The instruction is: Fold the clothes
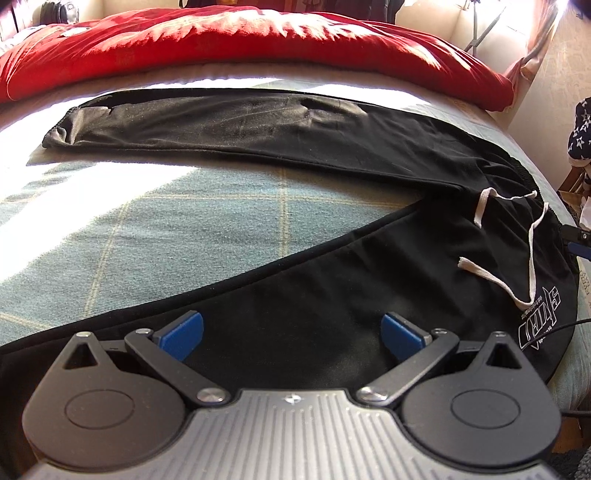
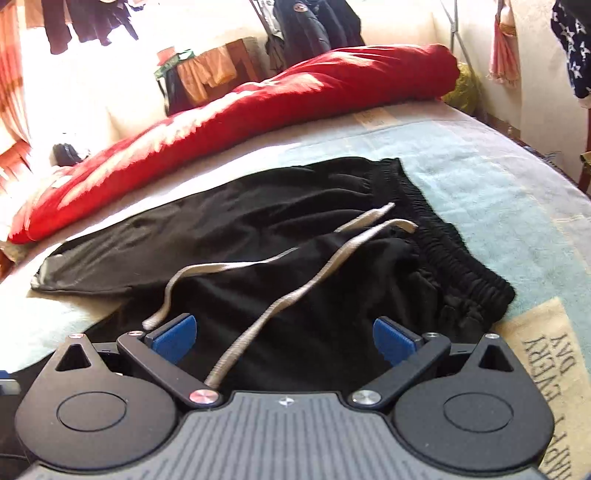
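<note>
Black jogging trousers (image 1: pixel 332 280) lie spread on the bed, legs apart in a V, one leg (image 1: pixel 229 125) stretching to the far left. A white drawstring (image 1: pixel 532 236) lies loose near the waist, beside a white printed logo (image 1: pixel 535 321). My left gripper (image 1: pixel 291 334) hovers open over the near leg, blue pads wide apart. In the right wrist view the elastic waistband (image 2: pixel 436 236) runs along the right, and the drawstring (image 2: pixel 280 299) trails toward the camera. My right gripper (image 2: pixel 284 339) is open above the waist fabric (image 2: pixel 295 229); nothing is held.
A red duvet (image 1: pixel 221 40) is bunched along the far side of the bed (image 1: pixel 129 229), which has a light blue checked cover. Printed text (image 2: pixel 546 373) shows at the bed's right edge. Clothes (image 2: pixel 314 29) hang by the far wall; a star-patterned garment (image 2: pixel 572 48) hangs at right.
</note>
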Available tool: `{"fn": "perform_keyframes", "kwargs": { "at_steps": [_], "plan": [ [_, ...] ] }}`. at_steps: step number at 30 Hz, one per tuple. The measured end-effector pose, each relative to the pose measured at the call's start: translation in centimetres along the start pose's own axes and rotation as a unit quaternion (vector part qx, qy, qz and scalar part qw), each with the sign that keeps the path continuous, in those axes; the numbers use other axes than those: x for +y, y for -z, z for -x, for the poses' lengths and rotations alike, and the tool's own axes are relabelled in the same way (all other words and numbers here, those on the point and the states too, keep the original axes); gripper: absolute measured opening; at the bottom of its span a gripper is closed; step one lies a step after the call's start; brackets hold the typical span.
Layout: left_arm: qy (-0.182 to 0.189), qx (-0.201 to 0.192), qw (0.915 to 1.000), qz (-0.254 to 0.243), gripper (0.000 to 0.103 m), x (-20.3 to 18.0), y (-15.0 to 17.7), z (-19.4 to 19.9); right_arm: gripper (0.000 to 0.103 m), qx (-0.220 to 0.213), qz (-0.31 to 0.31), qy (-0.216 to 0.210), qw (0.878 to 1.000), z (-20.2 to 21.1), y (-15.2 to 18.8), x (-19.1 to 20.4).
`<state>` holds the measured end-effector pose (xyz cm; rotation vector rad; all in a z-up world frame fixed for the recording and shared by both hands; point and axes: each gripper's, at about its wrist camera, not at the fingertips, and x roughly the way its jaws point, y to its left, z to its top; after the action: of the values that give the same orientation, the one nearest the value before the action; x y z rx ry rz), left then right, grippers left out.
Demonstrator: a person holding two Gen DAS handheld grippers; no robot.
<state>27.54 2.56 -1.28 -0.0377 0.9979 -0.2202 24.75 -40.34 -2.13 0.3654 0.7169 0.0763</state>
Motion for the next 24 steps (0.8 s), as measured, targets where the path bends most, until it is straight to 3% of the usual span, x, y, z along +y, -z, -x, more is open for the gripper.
{"fn": "perform_keyframes", "kwargs": {
  "at_steps": [6, 9, 17, 24],
  "plan": [
    [-0.002, -0.005, 0.9999, 0.011, 0.102, 0.5, 1.0, 1.0, 0.103, 0.053, -0.004, -0.137, 0.989, -3.1, 0.6, 4.3],
    [-0.011, -0.006, 0.9996, 0.026, 0.102, 1.3, 1.7, 1.4, 0.103, 0.085, 0.007, -0.178, 0.980, -4.7, 1.5, 6.8],
    [-0.011, -0.008, 0.9989, 0.044, 0.102, 3.5, 3.5, 2.8, 0.103, 0.132, 0.053, -0.180, 0.973, -6.7, 3.7, 12.2],
    [-0.003, -0.019, 0.9983, 0.055, 0.102, 7.6, 4.4, 4.2, 0.103, 0.149, 0.032, -0.175, 0.973, -5.9, 5.2, 13.8]
  ]
}}
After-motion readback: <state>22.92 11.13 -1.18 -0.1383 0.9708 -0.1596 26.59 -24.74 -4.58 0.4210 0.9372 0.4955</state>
